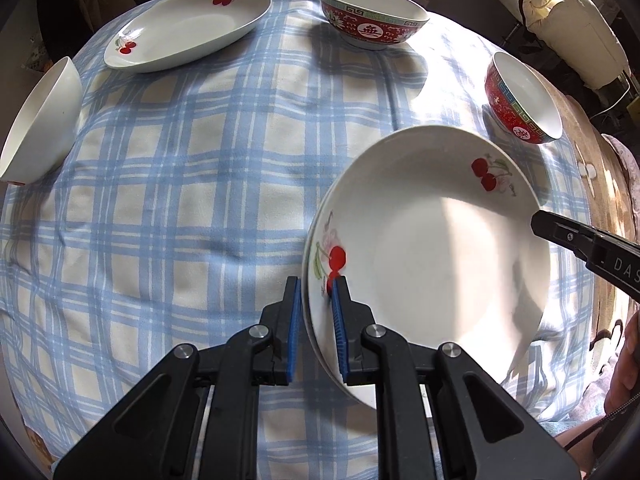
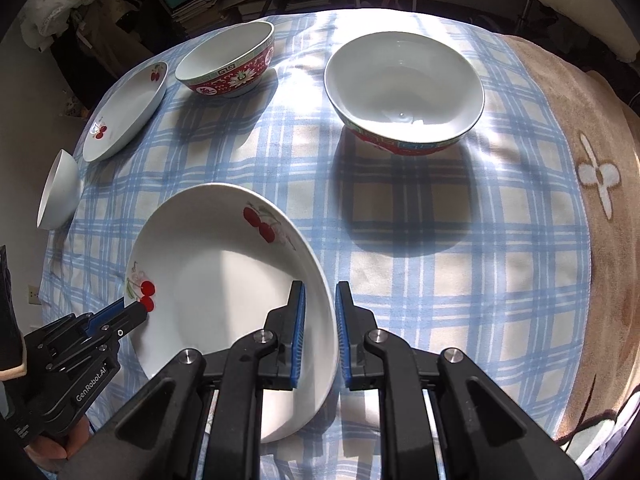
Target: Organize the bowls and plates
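A white deep plate with red cherries (image 1: pixel 432 248) (image 2: pixel 216 280) is held by both grippers at opposite rims, over a blue checked tablecloth (image 1: pixel 180 208). My left gripper (image 1: pixel 317 284) is shut on the plate's left rim, next to a cherry print; it also shows in the right wrist view (image 2: pixel 138 310). My right gripper (image 2: pixel 320 286) is shut on the right rim, and its tip shows in the left wrist view (image 1: pixel 540 222). A second cherry plate (image 1: pixel 188 28) (image 2: pixel 128 112) lies at the far left.
Two red patterned bowls stand at the back, a smaller one (image 1: pixel 372 16) (image 2: pixel 228 64) and a larger one (image 1: pixel 520 96) (image 2: pixel 404 92). A plain white bowl (image 1: pixel 40 124) (image 2: pixel 60 192) sits at the left table edge. A tan blanket (image 2: pixel 600 184) covers the right side.
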The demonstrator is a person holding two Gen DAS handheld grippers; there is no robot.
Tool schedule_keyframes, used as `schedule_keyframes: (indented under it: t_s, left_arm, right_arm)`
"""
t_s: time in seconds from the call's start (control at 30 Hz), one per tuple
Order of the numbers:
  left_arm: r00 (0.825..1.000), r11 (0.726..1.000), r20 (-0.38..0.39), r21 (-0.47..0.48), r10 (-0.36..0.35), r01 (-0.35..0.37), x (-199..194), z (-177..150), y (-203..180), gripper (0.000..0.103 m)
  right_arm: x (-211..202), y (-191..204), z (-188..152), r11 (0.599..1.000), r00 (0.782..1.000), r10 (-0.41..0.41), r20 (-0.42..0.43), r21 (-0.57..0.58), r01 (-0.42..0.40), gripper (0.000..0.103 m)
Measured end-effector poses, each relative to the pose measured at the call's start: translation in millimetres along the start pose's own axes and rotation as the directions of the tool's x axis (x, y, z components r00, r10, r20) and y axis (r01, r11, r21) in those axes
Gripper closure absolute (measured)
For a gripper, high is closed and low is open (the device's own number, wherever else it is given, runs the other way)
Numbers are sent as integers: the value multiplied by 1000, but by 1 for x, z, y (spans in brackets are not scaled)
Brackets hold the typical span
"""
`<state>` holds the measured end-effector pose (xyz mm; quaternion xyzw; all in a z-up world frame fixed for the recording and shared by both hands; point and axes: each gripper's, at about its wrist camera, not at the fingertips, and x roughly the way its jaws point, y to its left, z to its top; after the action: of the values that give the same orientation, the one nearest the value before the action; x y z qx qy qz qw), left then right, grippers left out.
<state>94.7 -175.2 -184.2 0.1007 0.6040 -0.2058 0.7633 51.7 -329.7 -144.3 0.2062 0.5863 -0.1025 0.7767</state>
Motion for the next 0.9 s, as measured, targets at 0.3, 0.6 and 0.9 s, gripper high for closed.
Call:
schedule_keyframes:
  t_s: [0.3, 0.6, 0.9]
  left_arm:
    - [999, 999, 33, 3, 31, -32, -13, 3, 0, 88]
    - [996, 998, 66, 6, 56, -57, -41, 15, 19, 78]
    - [981, 991, 141, 2, 132, -133, -81, 46, 62, 38]
  right_arm:
    - [1, 0, -1, 999, 999, 47, -5, 13, -47, 87]
    - [-13, 13, 3, 997, 996, 76, 47, -25, -75, 83]
    - [-38, 69, 31, 982, 971, 150, 187, -141, -125, 31]
